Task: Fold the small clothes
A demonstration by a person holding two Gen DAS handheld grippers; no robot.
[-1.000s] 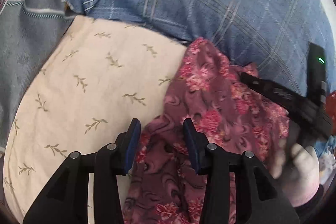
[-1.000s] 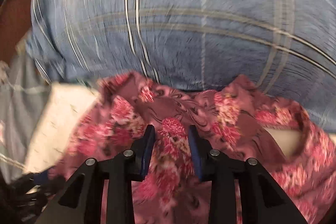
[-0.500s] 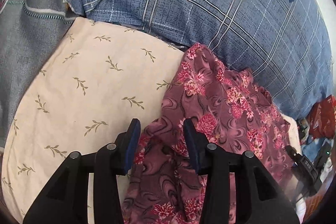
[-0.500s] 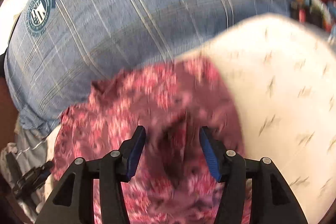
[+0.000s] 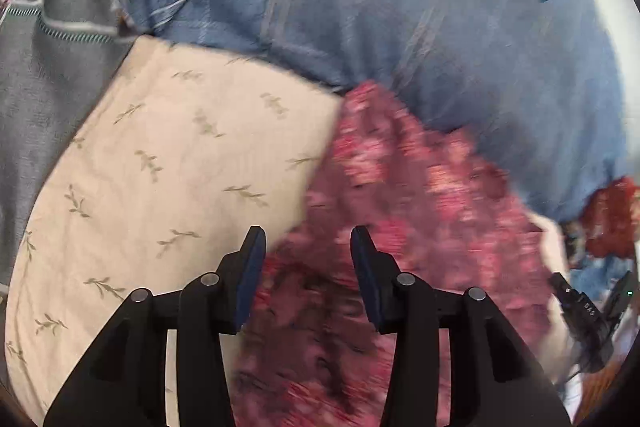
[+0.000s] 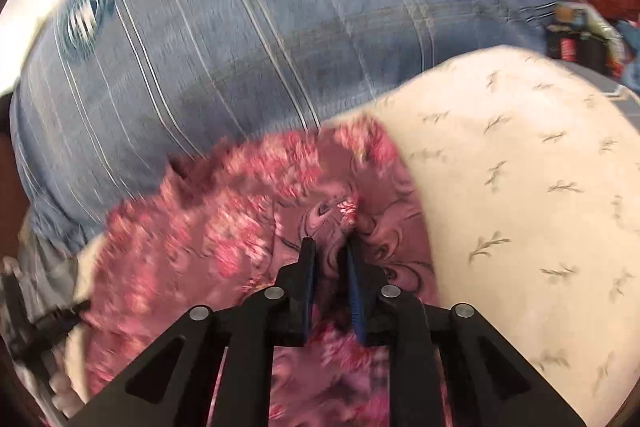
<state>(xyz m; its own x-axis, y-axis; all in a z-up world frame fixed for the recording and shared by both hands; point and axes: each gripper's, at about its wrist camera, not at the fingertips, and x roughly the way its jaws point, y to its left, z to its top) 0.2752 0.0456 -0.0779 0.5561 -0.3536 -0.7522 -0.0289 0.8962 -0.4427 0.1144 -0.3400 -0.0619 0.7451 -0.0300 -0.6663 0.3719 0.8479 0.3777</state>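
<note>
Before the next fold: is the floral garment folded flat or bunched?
Bunched: the floral garment lies in rumpled ridges on the cream leaf-print cloth.

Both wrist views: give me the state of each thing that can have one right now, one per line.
Floral garment: crumpled, unfolded, lying on the cream sheet against the blue pillow.
Right gripper: fingers have just been closing, pinching a fold of the floral garment.
Left gripper: fingers apart over the garment's edge, not pressing it.
Cream leaf-print sheet: spread flat.
Blue plaid pillow: lying behind the garment.
</note>
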